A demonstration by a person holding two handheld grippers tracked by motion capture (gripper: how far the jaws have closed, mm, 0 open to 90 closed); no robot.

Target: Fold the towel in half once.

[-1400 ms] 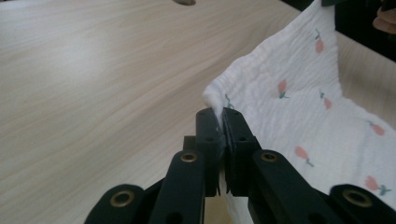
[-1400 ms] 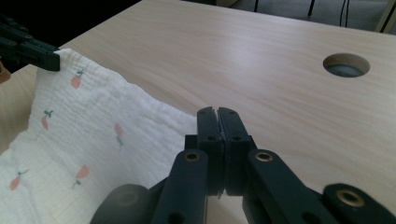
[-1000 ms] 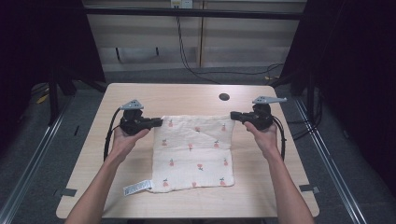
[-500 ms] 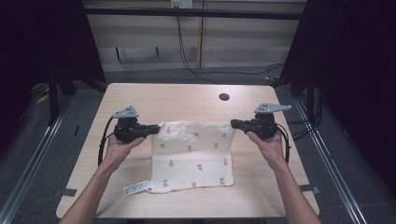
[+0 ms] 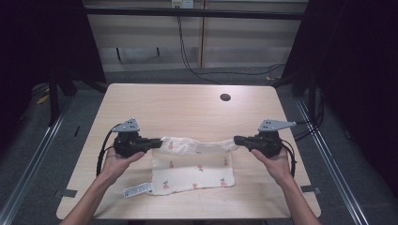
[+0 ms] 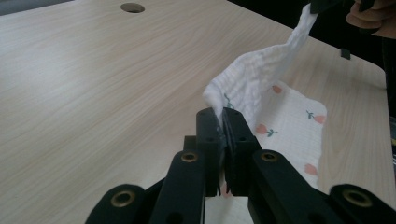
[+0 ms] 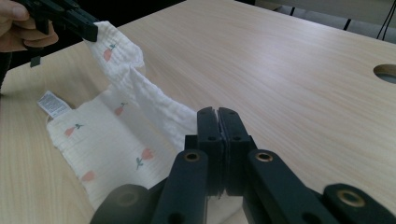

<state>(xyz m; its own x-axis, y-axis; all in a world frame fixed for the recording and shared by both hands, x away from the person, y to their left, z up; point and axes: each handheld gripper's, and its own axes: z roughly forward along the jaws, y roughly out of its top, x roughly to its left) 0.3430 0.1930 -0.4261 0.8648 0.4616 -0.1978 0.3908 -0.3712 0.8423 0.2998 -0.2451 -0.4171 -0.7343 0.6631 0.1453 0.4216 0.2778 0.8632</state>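
A: Where does the cloth (image 5: 195,164) sit on the table (image 5: 187,110)?

B: Toward the six o'clock edge in the high view, near the middle of the table's width. It is a white cloth printed with small red shapes. Its near part lies flat on the wood, while its far edge is lifted and stretched between the two grippers, sagging a little in the middle.

A: What is the left gripper (image 5: 152,142) doing?

B: It is at about nine o'clock from the cloth, held in the person's left hand (image 5: 115,159). Its jaws are clamped together on the far left corner of the cloth. In the left gripper view the fabric (image 6: 254,77) rises straight out of the closed jaws and runs up toward the other gripper at one o'clock.

A: And the right gripper (image 5: 240,140)?

B: It is at about three o'clock from the cloth, in the person's right hand (image 5: 274,161). Its jaws are also pressed closed, pinching the far right corner. In the right gripper view the cloth (image 7: 116,135) comes out from behind the closed jaws and rises to the left gripper (image 7: 86,25) at eleven o'clock.

A: Anything else on the cloth?

B: A white label (image 5: 137,190) sticks out at its near left corner, about seven o'clock, lying flat on the table. It also shows in the right gripper view (image 7: 53,103).

A: And on the table?

B: A round dark hole (image 5: 225,97) at about one o'clock from the cloth, well apart from it, near the far edge.
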